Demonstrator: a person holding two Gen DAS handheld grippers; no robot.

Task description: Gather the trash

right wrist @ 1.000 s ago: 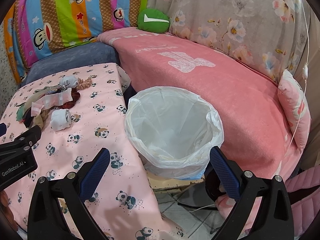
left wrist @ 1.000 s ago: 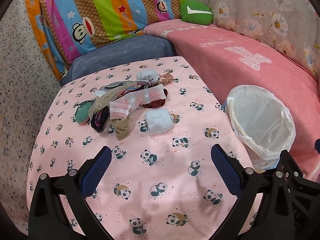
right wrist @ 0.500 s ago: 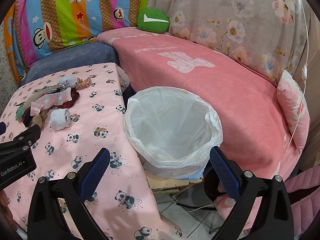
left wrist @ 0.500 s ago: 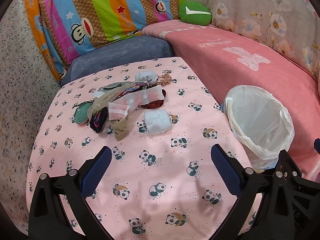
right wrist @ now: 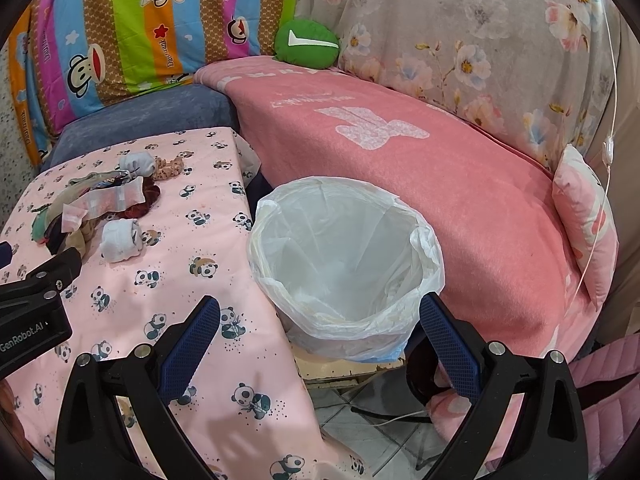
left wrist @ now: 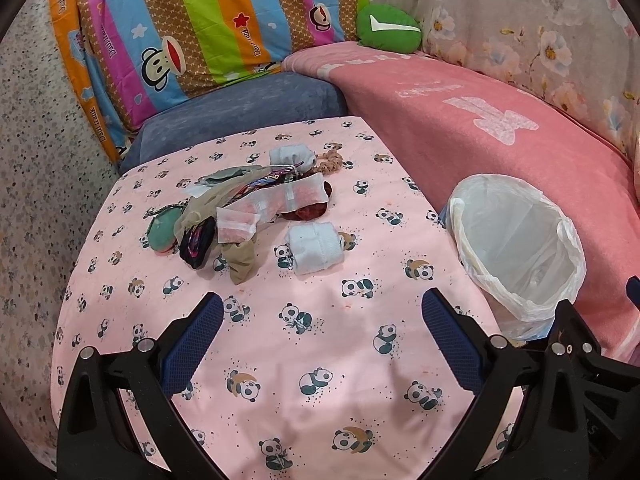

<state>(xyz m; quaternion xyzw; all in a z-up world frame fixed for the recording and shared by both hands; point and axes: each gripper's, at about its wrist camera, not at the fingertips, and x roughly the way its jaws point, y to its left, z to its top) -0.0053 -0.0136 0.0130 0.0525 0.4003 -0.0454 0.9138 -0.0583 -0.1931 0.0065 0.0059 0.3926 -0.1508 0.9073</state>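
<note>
**Both grippers wide open over the panda table, trash still in a heap**

The left gripper (left wrist: 322,320) hangs over the near part of the table (left wrist: 280,360), which is covered in a pink cloth with little pandas. Its blue-padded fingers (left wrist: 192,340) are spread wide and there's nothing between them, just bare cloth. The right gripper (right wrist: 320,324) is the same story: jaws wide apart, holding nothing, sitting right above the near rim of the trash bin (right wrist: 344,264).

The trash itself is a messy pile (left wrist: 240,216) on the far-left part of the table. From the left wrist view you can pick out a clear zip bag with pinkish stuff inside (left wrist: 276,208), a beige stocking-looking thing (left wrist: 240,260), a dark striped bit of fabric (left wrist: 198,246) and a greenish round piece (left wrist: 162,232) at the left edge. A rolled white bundle (left wrist: 316,250) lies just beside the pile on its near-right side, apart from the rest. Another pale roll (left wrist: 290,157) and a tan scrunchie-type thing (left wrist: 330,163) sit at the far end of the heap.

The bin is lined with a white plastic bag and stands off the table's right edge, squeezed between the table and a sofa under a pink blanket (right wrist: 420,168). The liner looks empty as far as the right wrist view shows. A green cushion (right wrist: 307,44) rests at the far corner of the sofa, next to a striped monkey-print cover (right wrist: 140,36).
</note>
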